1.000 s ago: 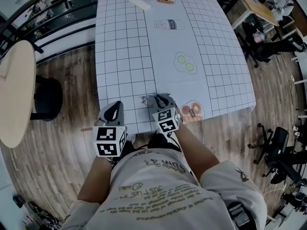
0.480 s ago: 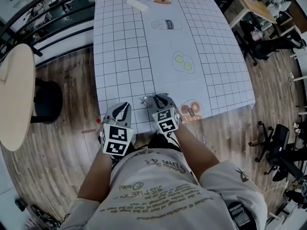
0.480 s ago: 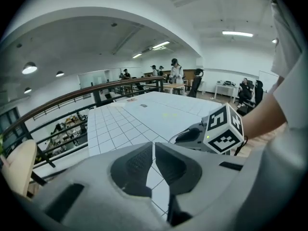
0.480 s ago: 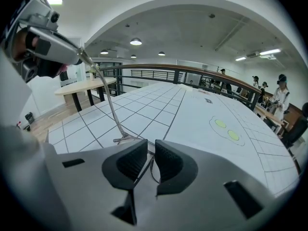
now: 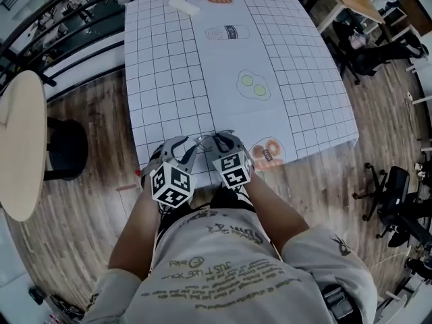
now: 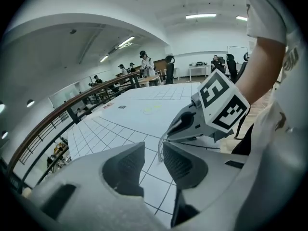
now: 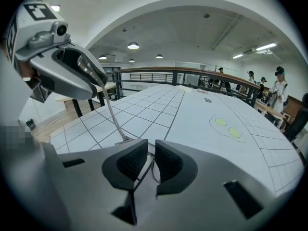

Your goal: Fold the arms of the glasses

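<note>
One pair of glasses (image 5: 206, 140) – thin, pale wire, with slender arms – lay at the near edge of the counter (image 5: 175, 79), just in front of the person. The right gripper (image 5: 226, 139) had its jaws clenched on the wire frame, which ran between the pads in the right gripper view. The left gripper (image 5: 181, 146) stood just beside it, its jaws just having been opening and now released, nothing pressed between them; one arm of the glasses rose toward its tip. Grey lettering on the person's shirt (image 5: 223, 262) was too distorted to read, as was the label on a jar (image 5: 227, 32) printed on the counter. Its white, black-gridded sheet also bore printed doughnuts (image 5: 266, 154) and two green circles (image 5: 251, 84). Around it were a wooden floor (image 5: 88, 201), a round pale table (image 5: 20, 147) and black railings.
</note>
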`<action>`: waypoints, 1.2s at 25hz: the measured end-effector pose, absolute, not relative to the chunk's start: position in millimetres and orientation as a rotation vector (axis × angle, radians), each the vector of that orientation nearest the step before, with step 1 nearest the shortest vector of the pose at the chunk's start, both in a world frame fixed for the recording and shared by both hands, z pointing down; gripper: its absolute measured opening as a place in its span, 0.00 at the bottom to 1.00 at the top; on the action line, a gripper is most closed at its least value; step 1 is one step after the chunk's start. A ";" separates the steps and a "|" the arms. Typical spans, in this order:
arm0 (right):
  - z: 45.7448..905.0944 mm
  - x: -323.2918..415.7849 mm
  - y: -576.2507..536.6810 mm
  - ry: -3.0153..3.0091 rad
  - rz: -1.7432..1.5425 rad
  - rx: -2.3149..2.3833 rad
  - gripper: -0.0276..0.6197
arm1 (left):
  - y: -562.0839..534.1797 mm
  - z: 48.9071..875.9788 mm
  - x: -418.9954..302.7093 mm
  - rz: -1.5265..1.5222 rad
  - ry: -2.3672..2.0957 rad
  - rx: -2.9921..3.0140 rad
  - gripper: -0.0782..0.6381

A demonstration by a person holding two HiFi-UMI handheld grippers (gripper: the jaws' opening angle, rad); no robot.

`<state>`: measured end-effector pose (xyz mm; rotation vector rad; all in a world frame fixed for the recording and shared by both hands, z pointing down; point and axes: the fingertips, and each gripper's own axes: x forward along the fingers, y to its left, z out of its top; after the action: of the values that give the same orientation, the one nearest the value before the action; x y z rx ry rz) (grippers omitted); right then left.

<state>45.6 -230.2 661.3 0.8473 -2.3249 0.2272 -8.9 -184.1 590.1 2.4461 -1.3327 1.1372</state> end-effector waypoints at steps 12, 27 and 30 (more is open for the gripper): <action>590.7 60.3 -228.4 -2.521 0.173 0.955 0.07 | -193.9 605.1 15.1 1.256 -1.239 2.533 0.25; 555.8 113.9 -226.8 -2.519 0.237 1.200 0.07 | -210.2 615.2 55.0 1.297 -1.102 2.648 0.18; 558.3 127.0 -224.9 -2.501 0.232 1.235 0.07 | -216.6 618.0 58.8 1.291 -1.100 2.653 0.18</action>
<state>127.0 -224.9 558.3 1.2346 -2.5009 0.2319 58.8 -216.6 618.0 2.6527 -1.0998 1.2908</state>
